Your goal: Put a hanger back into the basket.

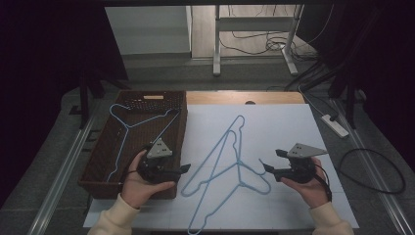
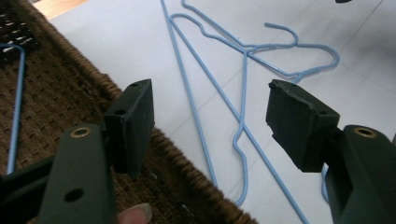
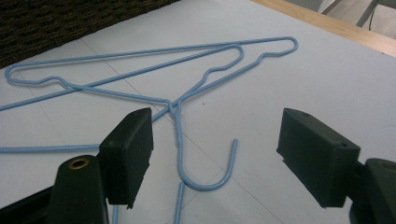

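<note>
Hangers of thin light-blue wire (image 1: pixel 230 161) lie overlapped on the white sheet that covers the table (image 1: pixel 293 127), between my two hands, well to the right of the dark-brown woven wicker basket (image 1: pixel 100 161), where one more light-blue wire hanger (image 1: pixel 128 128) already rests. I judge the job as moving the loose ones into that basket.

My right gripper (image 1: pixel 263 166) hovers just beside the hook end of the nearest hanger, jaws wide apart and holding nothing; in the right gripper view the curved hook (image 3: pixel 205 175) sits on the sheet between and ahead of the pads. My left gripper (image 1: pixel 187 167) hangs over the basket's right rim, also spread wide and empty, pointed toward the pile.

To do this step well, I would take the hook's straight neck below the twist, not the curve, since thin wire flat on a sheet slips out of blunt pads. I would come in low, with one pad on each side, and close fully before lifting. Because the hangers cross each other, I would lift slowly and check that the second one does not ride up with it.

How many hangers are in the pile I cannot settle; two seems likely. Which wire lies on top at the crossing is hard to make out, and the lowest loop runs to the bottom edge of the high view.
</note>
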